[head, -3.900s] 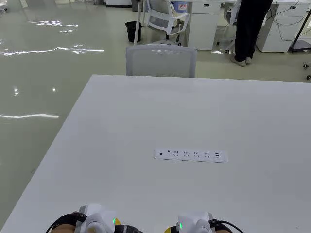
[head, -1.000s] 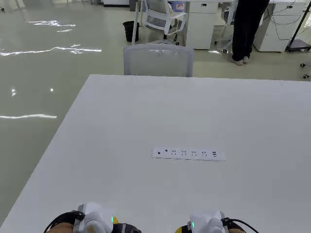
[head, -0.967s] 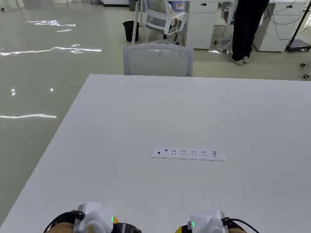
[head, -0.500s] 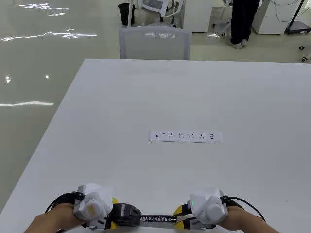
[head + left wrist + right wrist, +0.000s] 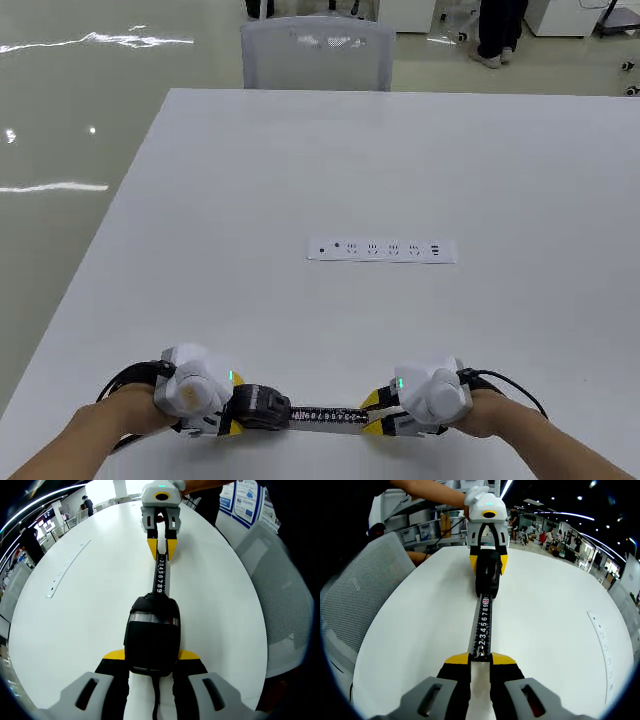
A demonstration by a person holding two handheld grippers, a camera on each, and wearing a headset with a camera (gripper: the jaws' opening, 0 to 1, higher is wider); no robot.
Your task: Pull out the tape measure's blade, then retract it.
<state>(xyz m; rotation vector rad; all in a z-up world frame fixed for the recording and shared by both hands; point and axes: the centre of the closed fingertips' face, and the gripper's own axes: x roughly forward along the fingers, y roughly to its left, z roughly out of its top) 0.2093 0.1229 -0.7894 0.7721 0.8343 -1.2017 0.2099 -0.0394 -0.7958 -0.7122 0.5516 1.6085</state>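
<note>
A black tape measure case sits low over the near edge of the white table, held between the yellow-tipped jaws of my left gripper. Its numbered blade runs straight out to the right. My right gripper is shut on the blade's free end. The two grippers face each other, a short stretch of blade apart.
A white power strip lies flat mid-table, beyond the grippers. A grey mesh chair stands at the table's far edge. A person's legs stand far back on the shiny floor.
The head camera has tipped down, bringing both grippers and the tape measure into sight. The blade span between them looks about the same as half a second ago.
</note>
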